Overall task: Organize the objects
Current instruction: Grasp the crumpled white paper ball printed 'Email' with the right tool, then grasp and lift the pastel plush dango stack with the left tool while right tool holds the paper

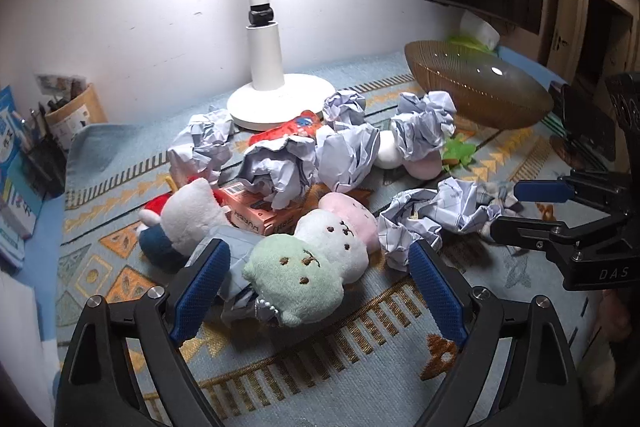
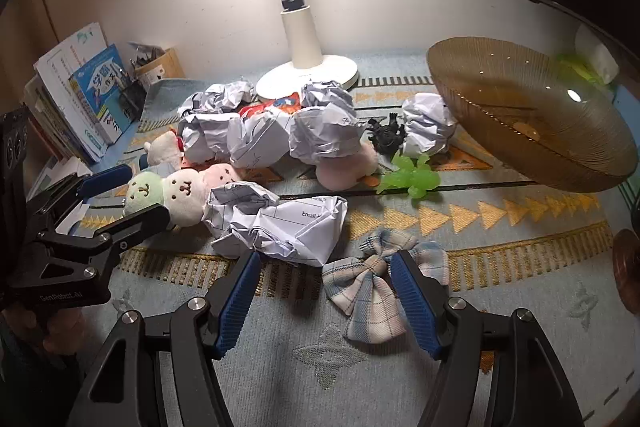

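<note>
While the clutter lies heaped before the lamp (image 1: 264,67), the left gripper (image 1: 316,283) gapes wide around the plush toy (image 1: 308,267), and the right gripper (image 2: 324,291) hangs half-open, empty, over the bow (image 2: 368,287), likely ready to sort them.

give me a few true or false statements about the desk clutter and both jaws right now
1. The left gripper has its jaws open around the green, white and pink plush. True.
2. The amber bowl holds crumpled paper. False: no paper is in it.
3. The plaid bow lies by the right gripper. True.
4. The lamp lies on its side. False: it stands upright.
5. The green toy is inside the bowl. False: it lies on the mat.
</note>
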{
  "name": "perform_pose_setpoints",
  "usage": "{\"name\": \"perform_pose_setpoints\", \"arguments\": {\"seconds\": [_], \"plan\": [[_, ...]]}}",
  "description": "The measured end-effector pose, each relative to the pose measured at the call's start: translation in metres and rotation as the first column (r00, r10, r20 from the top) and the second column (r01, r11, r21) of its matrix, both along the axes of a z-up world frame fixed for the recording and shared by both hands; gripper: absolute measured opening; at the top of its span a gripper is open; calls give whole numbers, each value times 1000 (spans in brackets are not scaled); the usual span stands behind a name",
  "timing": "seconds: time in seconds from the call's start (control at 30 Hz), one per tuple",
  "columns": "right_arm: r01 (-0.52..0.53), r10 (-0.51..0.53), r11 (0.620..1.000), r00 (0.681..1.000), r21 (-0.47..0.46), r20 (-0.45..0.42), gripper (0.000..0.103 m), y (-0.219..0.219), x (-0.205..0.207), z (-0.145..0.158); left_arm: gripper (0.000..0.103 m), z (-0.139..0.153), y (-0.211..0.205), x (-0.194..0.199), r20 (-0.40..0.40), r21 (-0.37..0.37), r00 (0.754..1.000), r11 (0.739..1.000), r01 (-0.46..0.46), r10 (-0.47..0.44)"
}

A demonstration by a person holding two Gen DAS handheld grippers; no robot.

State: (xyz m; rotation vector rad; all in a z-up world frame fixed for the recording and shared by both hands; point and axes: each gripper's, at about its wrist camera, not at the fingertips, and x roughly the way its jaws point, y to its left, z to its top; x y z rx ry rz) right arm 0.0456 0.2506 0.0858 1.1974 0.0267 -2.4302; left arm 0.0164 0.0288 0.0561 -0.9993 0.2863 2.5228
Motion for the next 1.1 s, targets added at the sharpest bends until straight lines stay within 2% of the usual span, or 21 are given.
{"name": "perform_pose_setpoints", "arguments": {"seconds": [0.07,0.13,0.17,0.2,0.23,0.27,0.3,0.37,0.4,0.53,0.6,0.67,0.73,0.83,1.0,1.1], "plan": [[-30,30,999,999,14,13,67,-11,-1,-4,84,-1,5,-1,14,-22,999,999,40,-39],[-38,38,998,999,40,17,67,-23,-2,-8,73,-6,9,-2,35,-41,998,998,53,-52],[-35,34,998,999,53,20,67,-28,-5,-10,71,-7,11,-1,43,-45,997,997,60,-58],[-22,20,998,999,64,27,66,-30,-9,-13,64,-8,11,3,35,-45,998,997,61,-60],[-13,11,998,999,65,34,57,-31,-11,-17,53,-9,11,5,63,-29,996,997,73,-71],[-19,16,998,999,56,43,45,-31,-13,-18,49,-11,11,5,99,-5,992,997,80,-80],[-25,23,998,999,50,48,38,-30,-12,-18,49,-12,12,9,103,2,992,997,73,-72],[-31,29,998,999,59,36,38,-28,-8,-15,49,-13,14,17,101,-22,993,998,62,-60],[-33,31,998,999,56,30,38,-26,-5,-13,49,-12,12,21,105,-10,993,998,61,-59],[-87,87,996,996,-10,17,38,-17,16,2,49,-1,-6,37,156,136,984,988,67,-88],[-130,130,991,991,-13,9,38,-15,28,9,49,-1,-11,47,170,159,981,985,70,-97],[-162,162,987,987,-22,15,38,-16,39,12,49,-7,-16,49,193,151,977,987,57,-86],[-165,165,986,986,-10,27,38,-17,43,9,47,-15,-20,43,202,124,979,992,-2,-23],[-141,141,990,989,-9,49,38,-12,45,-2,48,-12,-25,35,167,170,986,985,-32,3],[-130,130,991,990,-16,57,38,-9,43,-9,48,-15,-11,16,136,51,990,997,-57,49],[-136,136,991,989,-3,54,38,-12,45,-12,48,-13,-15,9,139,85,989,994,-71,59]]}}
